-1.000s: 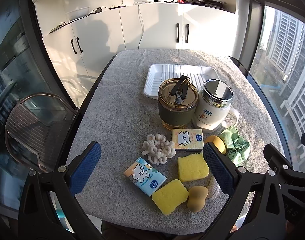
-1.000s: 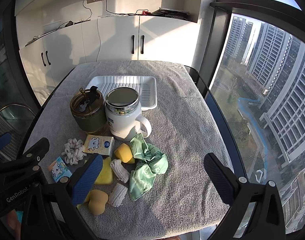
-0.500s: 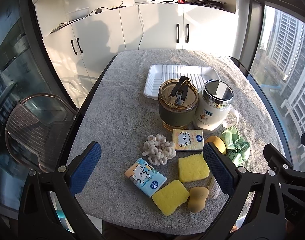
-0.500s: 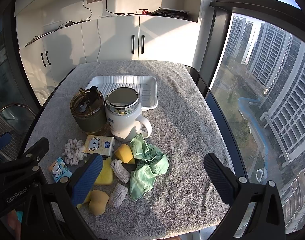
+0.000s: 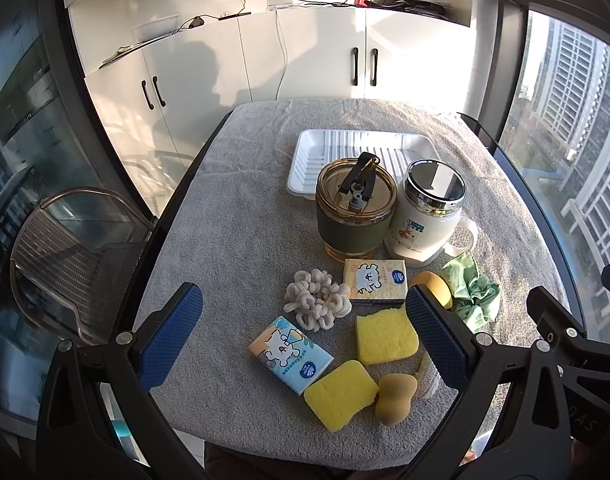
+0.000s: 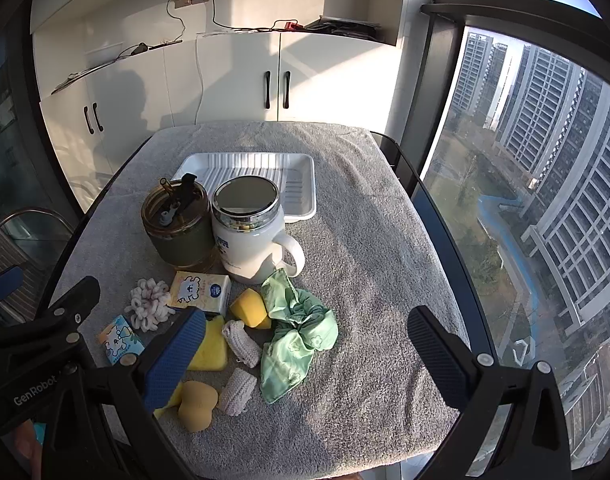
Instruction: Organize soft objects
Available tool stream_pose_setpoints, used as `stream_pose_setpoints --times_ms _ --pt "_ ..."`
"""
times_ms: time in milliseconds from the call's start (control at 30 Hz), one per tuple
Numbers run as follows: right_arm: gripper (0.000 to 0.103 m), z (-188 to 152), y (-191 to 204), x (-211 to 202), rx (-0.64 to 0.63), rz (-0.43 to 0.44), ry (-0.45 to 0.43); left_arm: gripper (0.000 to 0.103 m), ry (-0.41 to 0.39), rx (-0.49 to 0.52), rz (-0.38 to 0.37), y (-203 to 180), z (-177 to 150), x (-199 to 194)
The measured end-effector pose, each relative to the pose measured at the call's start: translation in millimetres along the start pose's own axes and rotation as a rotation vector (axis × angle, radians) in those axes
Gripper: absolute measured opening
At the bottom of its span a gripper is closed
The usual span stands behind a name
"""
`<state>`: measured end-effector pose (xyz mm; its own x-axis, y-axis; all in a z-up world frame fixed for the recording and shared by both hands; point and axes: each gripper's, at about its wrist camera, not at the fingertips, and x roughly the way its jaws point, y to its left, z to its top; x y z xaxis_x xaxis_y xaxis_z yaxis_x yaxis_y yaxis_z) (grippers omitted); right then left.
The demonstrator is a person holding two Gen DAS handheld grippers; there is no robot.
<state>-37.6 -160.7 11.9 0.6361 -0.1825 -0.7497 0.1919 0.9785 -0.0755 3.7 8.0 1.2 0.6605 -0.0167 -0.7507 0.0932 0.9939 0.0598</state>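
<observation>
- Progress as I read it: nothing sorted yet. White tray [image 5: 305, 168] at the far middle of the surface [image 5: 233, 208] has no soft item in it from either view.
- My left tongs [image 5: 305, 336] are spread wide, holding nothing, hovering over the near edge above the pile.
- My right tongs [image 6: 305, 354] are likewise spread wide and empty, over the near right part of the surface.
- Soft items all loose in the near cluster:
- blue tissue pack [image 5: 291, 354] near left, white fluffy scrunchie [image 5: 317, 302] just beyond it
- yellow tissue pack [image 5: 375, 280] just in front of the two cups
- two yellow sponges [image 5: 386, 336] and [image 5: 340, 394], tan makeup sponge [image 5: 395, 398] at the near edge
- round yellow sponge [image 6: 251, 308] touching the green cloth scrunchie [image 6: 297, 328] on the right
- two small knit pieces [image 6: 241, 342] and [image 6: 237, 390] between sponges and green cloth
- Hard things: brown tumbler [image 5: 355, 212] and white mug [image 5: 427, 220] stand side by side between the pile and the tray, partly blocking the direct path.
- Left to do, my guess: every soft item needs picking and placing, probably into the tray. Whole job remains.
</observation>
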Motion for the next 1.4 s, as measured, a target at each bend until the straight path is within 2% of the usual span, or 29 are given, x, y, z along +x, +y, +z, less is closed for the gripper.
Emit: stream_pose_setpoints --times_ms 167,367,467,533,700,967,1167,1267,1400 --pt "0.103 -0.8 -0.1 -0.7 0.002 0.002 0.0 0.103 0.0 0.002 -0.012 0.1 -0.2 1.5" --pt "0.103 -7.2 -0.6 13.5 -0.023 -0.016 0.026 0.103 0.019 0.03 -0.095 11.1 -6.3 23.2" --pt "0.103 -15.9 -0.9 26.1 -0.065 -0.021 0.046 0.103 0.059 0.035 -0.106 18.1 -18.1 37.1" --pt "0.103 -24.0 -1.3 35.2 -0.089 0.015 0.075 0.103 0.086 0.048 -0.108 20.2 -29.6 44.2" --pt "0.103 -43.1 -1.1 54.7 -0.12 0.044 0.126 0.103 0.135 0.146 -0.089 13.2 -58.6 62.0" --pt "0.103 -62.1 -5.3 73.1 -0.117 0.078 0.16 0.103 0.184 0.175 -0.181 4.9 -87.4 78.6" --pt "0.102 -74.5 -5.9 79.1 -0.114 0.129 0.179 0.102 0.226 0.173 -0.228 0.7 -99.0 91.4" --pt "0.099 -83.9 3.2 75.9 -0.148 0.175 0.171 0.097 0.253 0.136 -0.268 -1.6 -105.0 99.9" --pt "0.095 -92.1 17.2 76.7 -0.19 0.176 0.177 0.098 0.264 0.067 -0.331 1.0 -108.7 107.3"
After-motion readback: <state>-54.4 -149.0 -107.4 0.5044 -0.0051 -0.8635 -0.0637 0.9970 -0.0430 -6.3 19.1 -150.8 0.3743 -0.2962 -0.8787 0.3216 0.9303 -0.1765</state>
